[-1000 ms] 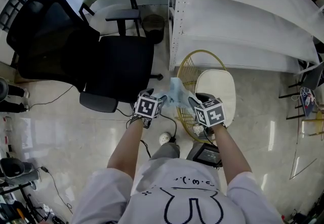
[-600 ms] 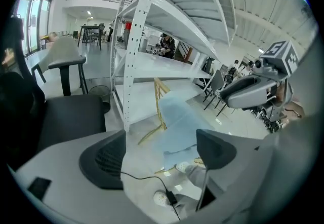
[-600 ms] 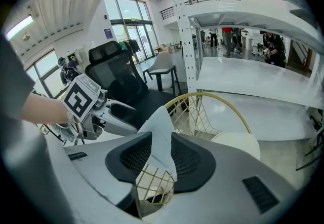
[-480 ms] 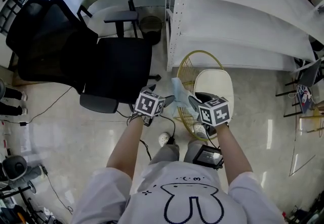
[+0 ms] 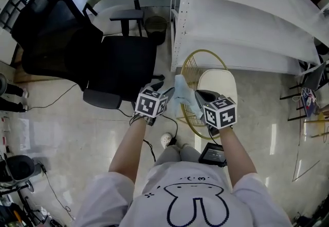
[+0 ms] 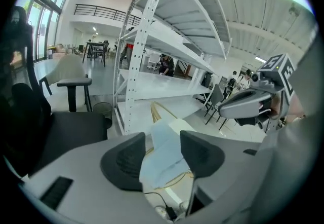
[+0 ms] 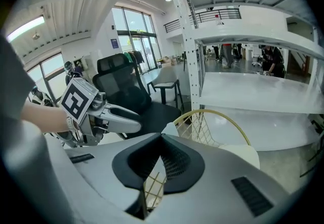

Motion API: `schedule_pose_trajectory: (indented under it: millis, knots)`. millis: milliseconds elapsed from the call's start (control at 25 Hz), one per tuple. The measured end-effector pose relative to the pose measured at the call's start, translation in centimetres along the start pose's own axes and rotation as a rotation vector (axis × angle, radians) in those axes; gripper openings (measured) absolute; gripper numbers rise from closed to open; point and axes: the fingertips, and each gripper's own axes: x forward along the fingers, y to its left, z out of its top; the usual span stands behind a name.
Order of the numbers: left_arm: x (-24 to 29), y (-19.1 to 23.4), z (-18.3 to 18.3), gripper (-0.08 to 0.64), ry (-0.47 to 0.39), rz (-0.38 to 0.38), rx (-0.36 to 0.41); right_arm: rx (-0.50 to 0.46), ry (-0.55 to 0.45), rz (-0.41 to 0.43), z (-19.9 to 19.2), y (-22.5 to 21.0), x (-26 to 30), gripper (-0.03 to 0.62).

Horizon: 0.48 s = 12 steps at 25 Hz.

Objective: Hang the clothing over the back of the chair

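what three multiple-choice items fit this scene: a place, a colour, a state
1. In the head view, the black office chair stands: A right of the gold wire-back chair; B left of it; C under it.
2. The cloth is: A pale blue; B red; C black.
3. The right gripper is: A wide open and empty; B shut on nothing; C shut on the cloth.
Key: 1 B, the head view shows it at the left. 2 A, the fabric is pale blue. 3 C, its jaws meet with the cloth's edge pinched.
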Motion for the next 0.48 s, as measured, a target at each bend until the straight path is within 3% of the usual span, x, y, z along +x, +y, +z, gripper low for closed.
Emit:
schedule_pose_trajectory:
  millis: [160,320,480]
  knots:
    - [-1.3,-1.3,0.6,0.181,-0.036,0.015,0.000,0.009,-0.022,0.072,0.8,1.4,-1.2,-0.009]
    - [-2.8,-3.1,0.9,0.090,-0.077,0.046,-0.009,-0.055,-0.035,0.110,1.0,3.0,-3.1,-0.009]
    - [-3.8,-4.8,1.2,0.042,-0.105,0.071,-0.013,-0.086,-0.078,0.132,1.8,3.9,-5.2,-0.009]
